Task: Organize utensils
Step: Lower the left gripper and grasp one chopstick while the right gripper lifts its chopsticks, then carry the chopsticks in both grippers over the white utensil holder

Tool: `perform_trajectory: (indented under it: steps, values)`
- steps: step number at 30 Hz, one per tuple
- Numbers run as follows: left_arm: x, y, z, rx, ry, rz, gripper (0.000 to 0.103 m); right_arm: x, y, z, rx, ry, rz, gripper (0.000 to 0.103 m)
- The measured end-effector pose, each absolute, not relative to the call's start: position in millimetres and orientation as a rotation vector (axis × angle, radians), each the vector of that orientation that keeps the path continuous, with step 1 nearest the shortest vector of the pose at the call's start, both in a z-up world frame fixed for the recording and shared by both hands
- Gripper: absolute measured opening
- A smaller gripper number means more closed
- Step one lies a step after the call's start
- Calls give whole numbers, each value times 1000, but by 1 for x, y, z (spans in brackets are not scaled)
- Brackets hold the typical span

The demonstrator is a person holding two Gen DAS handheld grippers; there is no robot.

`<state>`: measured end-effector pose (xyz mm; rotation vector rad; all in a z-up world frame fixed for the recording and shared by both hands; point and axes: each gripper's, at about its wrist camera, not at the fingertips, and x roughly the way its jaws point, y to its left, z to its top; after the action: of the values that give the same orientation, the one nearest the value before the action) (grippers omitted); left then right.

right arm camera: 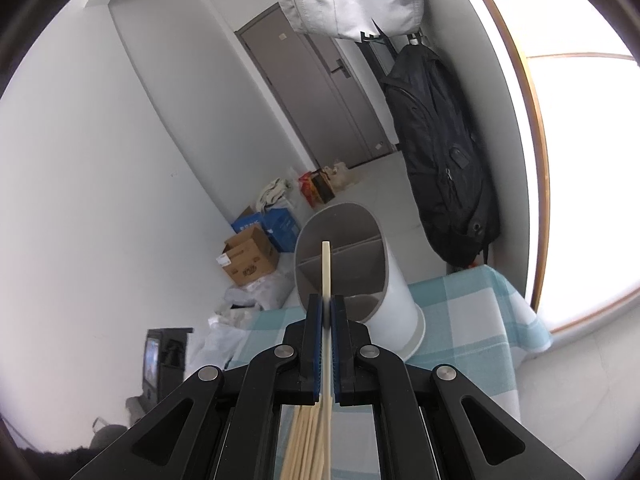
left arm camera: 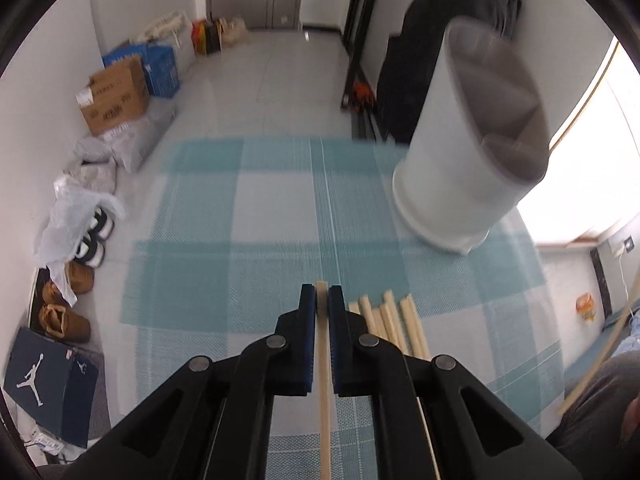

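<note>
Right wrist, chopstick point(right arm camera: 326, 268) between fingers point(right arm camera: 316, 320)

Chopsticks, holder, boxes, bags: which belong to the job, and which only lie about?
For the job: chopstick in left gripper; chopstick in right gripper; loose chopsticks; white holder.
Lying about: cardboard box, shoes, black backpack.

Home entryway, shoes point(left arm camera: 86, 248), cardboard boxes point(left arm camera: 114, 96), hung backpack point(right arm camera: 440, 160), door point(right arm camera: 316, 92)
</note>
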<state>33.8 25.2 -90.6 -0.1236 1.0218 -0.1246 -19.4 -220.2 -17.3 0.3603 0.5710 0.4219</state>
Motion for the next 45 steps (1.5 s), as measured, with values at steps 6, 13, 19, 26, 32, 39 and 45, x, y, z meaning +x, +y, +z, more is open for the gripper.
perform_trajectory:
  steps: [6, 13, 19, 26, 32, 39, 45]
  values:
    - [13, 29, -50, -173, 842, -118, 2, -25, -216, -13, 360, 523, 416, 3]
    - [15, 42, -40, -194, 763, -132, 2, -36, -203, -1, 292, 463, 434, 3]
    - [7, 42, -24, -180, 748, -124, 2, -40, -193, 7, 255, 444, 446, 3]
    - [7, 45, 6, -234, 719, -147, 2, -34, -195, 21, 261, 414, 448, 3]
    - [29, 34, 58, -287, 630, -195, 2, -12, -202, 56, 264, 342, 452, 3]
    - [73, 12, 104, -318, 558, -231, 2, 30, -206, 88, 266, 288, 446, 3]
    - [112, 1, 113, -312, 525, -204, 2, 75, -205, 95, 263, 260, 425, 3]
